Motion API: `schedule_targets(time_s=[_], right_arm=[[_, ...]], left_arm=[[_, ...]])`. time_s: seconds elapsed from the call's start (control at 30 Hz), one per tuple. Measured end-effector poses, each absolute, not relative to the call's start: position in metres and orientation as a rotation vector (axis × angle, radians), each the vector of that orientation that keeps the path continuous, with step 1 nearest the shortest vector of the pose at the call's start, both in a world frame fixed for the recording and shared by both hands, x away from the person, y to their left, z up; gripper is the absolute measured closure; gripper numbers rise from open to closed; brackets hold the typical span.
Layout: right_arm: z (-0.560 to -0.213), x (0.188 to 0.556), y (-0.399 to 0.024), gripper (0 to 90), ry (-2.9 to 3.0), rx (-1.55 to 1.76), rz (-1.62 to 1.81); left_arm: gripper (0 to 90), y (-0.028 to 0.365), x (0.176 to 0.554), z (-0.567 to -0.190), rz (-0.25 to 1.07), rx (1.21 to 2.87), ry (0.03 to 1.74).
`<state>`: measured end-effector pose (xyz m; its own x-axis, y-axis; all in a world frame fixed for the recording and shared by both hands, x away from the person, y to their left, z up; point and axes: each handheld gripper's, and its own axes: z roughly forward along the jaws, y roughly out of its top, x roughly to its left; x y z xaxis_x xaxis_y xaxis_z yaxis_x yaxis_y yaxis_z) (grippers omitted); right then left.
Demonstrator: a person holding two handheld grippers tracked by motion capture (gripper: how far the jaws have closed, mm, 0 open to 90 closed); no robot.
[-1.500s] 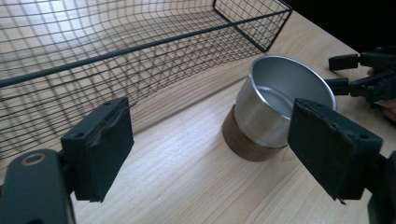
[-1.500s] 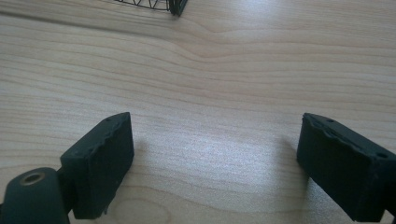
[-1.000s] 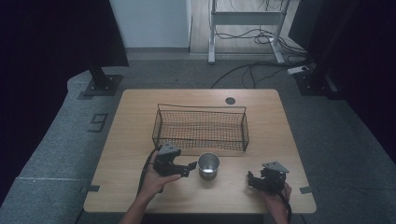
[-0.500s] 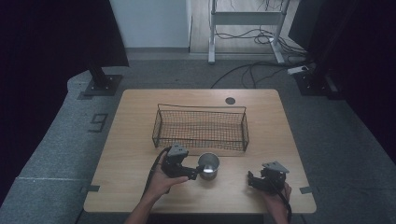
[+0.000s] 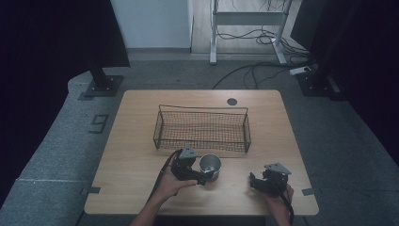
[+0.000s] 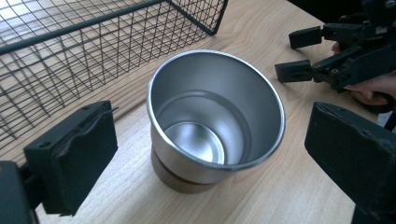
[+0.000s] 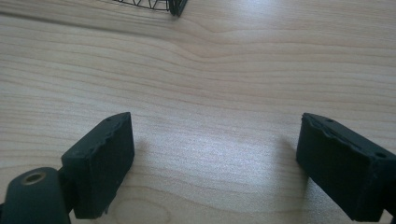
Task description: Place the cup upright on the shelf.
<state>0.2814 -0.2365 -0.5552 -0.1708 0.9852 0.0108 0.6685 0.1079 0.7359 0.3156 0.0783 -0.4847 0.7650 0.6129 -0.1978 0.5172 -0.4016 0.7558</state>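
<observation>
Item: metal cup (image 6: 215, 122), upright on the bench (image 5: 141, 155), just in front of the wire basket (image 5: 202, 129) at its near long side.

Handling, as judged: thin polished steel, likely light and stiff, with a slick wall that could slip under a weak pinch. It flares from a narrow brownish base to a wide rim, so a grip across the rim may ride upward. The lower wall just above the base looks the surer hold. Empty, so it may tip if nudged on one side.

Left tool (image 6: 205, 154): jaws wide apart, one on each side of the cup, neither pad touching it. They have just been opening, with the cup between them.

Right tool (image 7: 212, 161): jaws apart over bare wood, nothing between them, well to the right of the cup.

Change from the earlier frames: a second ago the left tool lay left of the cup; now it reaches round it. Cup, basket and right tool keep their places.
</observation>
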Motion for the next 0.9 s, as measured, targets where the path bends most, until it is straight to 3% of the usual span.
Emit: schedule_targets(time_s=[0.9], right_arm=[[-0.555,0.281,-0.236,11.5,1.899,1.604,0.843]], left_arm=[[5.4,0.047,0.328,-0.508,0.163,2.138,0.875]])
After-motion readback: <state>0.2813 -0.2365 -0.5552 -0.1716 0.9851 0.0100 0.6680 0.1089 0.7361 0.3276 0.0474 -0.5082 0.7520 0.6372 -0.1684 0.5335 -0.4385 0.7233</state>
